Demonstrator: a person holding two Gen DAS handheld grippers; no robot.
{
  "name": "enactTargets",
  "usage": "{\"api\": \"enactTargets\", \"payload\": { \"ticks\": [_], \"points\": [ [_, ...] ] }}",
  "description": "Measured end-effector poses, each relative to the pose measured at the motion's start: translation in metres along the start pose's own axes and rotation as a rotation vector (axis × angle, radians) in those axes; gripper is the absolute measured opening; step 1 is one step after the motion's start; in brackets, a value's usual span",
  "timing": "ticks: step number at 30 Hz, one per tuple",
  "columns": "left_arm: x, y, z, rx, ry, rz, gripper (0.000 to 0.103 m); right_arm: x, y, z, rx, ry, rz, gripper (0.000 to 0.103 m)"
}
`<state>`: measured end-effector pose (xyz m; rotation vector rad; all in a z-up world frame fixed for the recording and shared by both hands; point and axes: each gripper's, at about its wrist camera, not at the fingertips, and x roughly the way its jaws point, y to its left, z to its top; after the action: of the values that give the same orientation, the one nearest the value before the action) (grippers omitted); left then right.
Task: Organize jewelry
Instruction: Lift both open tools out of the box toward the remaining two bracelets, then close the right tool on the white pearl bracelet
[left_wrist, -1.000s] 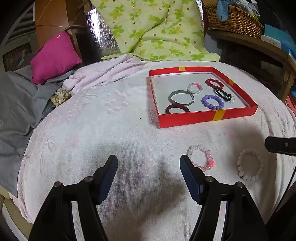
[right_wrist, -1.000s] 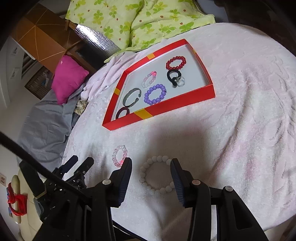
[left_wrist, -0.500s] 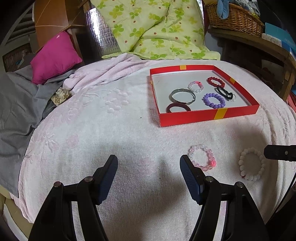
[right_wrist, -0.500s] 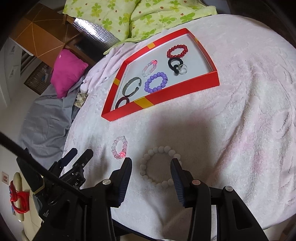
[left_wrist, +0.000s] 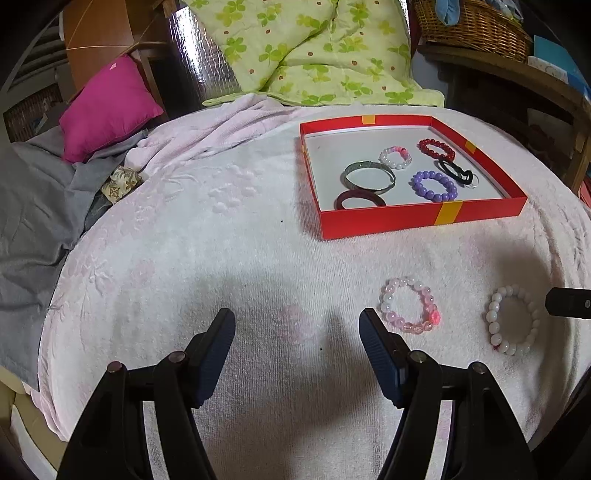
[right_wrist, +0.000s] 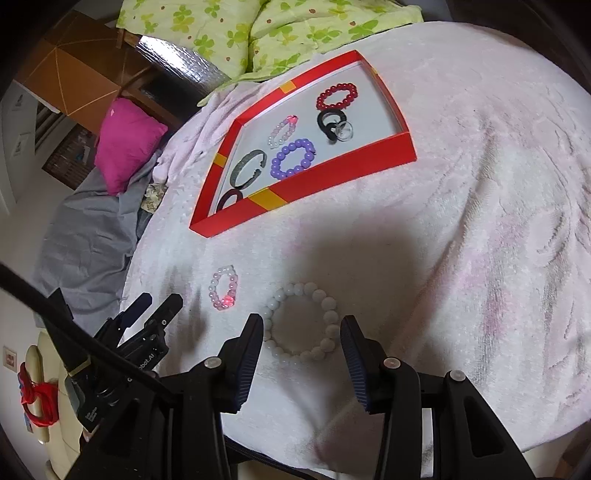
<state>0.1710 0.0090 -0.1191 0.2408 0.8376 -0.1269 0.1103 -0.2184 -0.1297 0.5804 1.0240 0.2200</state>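
A red box (left_wrist: 421, 219) (right_wrist: 332, 173) on the pale pink blanket holds several bracelets and rings. Two bracelets lie loose on the blanket in front of it: a pink bead bracelet (left_wrist: 409, 305) (right_wrist: 223, 287) and a white bead bracelet (left_wrist: 512, 319) (right_wrist: 302, 319). My right gripper (right_wrist: 301, 326) is open, with its fingers on either side of the white bracelet's near half. My left gripper (left_wrist: 297, 325) is open and empty, just left of the pink bracelet; it also shows in the right wrist view (right_wrist: 155, 301).
A magenta pillow (left_wrist: 109, 107) and grey cloth (left_wrist: 33, 206) lie at the left. A green flowered quilt (left_wrist: 314, 51) is behind the box. A wicker basket (left_wrist: 469, 26) sits on a wooden shelf at the back right.
My right gripper has moved forward onto the white bracelet, which now lies between its fingers. The left gripper has barely moved.
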Motion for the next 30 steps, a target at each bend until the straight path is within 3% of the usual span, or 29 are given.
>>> {"api": "enactTargets", "payload": {
  "ticks": [18,25,30],
  "points": [
    [0.0017,0.0006,-0.0003,-0.003,0.01,-0.002,0.07,-0.0023,-0.0032,-0.002,0.0,0.003,-0.013,0.047],
    [0.0022,0.0034,-0.0003,-0.023,0.025,-0.045,0.07,-0.0028,-0.004,-0.0023,0.0,0.003,-0.014,0.047],
    [-0.001,-0.0035,0.0004,-0.007,0.02,-0.132,0.07,-0.0049,-0.0059,-0.0024,0.002,-0.008,-0.014,0.047]
  ]
}}
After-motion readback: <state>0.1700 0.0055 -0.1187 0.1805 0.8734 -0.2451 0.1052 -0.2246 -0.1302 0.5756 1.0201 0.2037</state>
